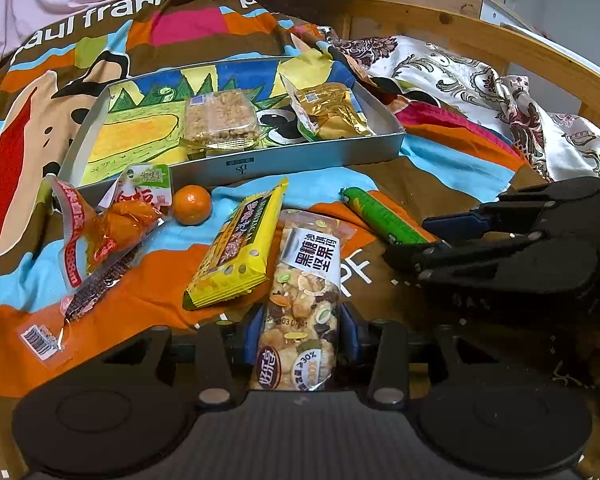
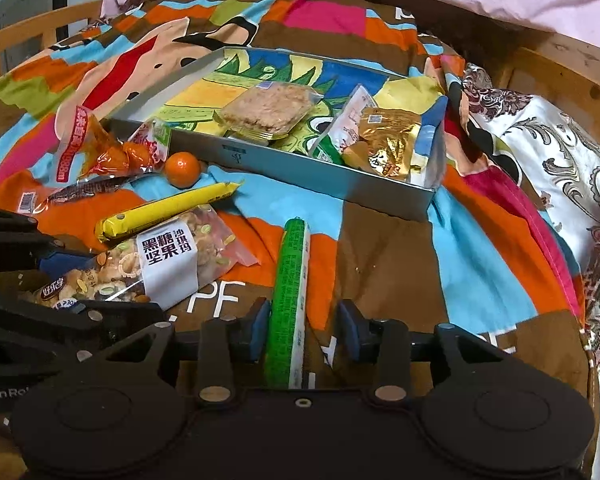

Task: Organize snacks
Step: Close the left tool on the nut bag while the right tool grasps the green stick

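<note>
Left wrist view: the left gripper (image 1: pixel 300 334) has its pads closed on the near end of the nut bar (image 1: pixel 302 300), whose long axis runs away toward the tray (image 1: pixel 308 156). Right wrist view: the right gripper (image 2: pixel 303 330) straddles the green stick (image 2: pixel 290 300), which points toward the tray (image 2: pixel 324 184); a gap shows beside the right pad. Only this view shows the green packet (image 2: pixel 342 128) in the tray.

Both wrist cameras sit low and close over the bed (image 1: pixel 380 184), angled down toward the far tray (image 1: pixel 236 164); left view sits left, both sharing tray and snacks.
</note>
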Demonstrator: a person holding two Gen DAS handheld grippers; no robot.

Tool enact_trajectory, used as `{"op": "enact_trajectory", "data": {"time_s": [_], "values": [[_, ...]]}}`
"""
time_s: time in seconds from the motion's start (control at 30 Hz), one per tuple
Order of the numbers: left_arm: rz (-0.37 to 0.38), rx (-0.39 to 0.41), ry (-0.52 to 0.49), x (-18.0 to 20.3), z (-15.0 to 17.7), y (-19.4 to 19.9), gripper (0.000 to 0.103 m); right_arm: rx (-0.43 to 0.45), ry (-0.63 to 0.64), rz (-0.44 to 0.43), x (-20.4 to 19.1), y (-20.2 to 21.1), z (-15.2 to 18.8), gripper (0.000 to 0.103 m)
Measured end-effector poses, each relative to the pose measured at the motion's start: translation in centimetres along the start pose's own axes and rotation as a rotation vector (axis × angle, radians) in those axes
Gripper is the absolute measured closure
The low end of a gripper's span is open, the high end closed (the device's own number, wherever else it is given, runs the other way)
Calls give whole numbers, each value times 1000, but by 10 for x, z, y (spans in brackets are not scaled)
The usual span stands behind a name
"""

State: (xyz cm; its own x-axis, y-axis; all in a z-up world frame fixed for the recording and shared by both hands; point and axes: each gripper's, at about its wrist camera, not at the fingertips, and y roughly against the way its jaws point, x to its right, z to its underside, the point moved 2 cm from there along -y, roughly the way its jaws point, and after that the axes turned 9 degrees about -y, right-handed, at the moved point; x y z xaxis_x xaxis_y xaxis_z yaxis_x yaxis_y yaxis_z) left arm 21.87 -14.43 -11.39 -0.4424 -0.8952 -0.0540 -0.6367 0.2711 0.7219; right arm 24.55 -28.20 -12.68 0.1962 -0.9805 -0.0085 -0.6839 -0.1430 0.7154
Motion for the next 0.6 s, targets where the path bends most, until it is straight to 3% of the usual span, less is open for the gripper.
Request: {"op": "enact_trajectory", "data": {"time_s": [0.2,0.6], "values": [[-4,0,-5,0,-1,-1,60,0,-23,-6,2,-2,0,60],[-5,-7,7,1,2,6,60,52,22,55,-8,12,6,81]]}}
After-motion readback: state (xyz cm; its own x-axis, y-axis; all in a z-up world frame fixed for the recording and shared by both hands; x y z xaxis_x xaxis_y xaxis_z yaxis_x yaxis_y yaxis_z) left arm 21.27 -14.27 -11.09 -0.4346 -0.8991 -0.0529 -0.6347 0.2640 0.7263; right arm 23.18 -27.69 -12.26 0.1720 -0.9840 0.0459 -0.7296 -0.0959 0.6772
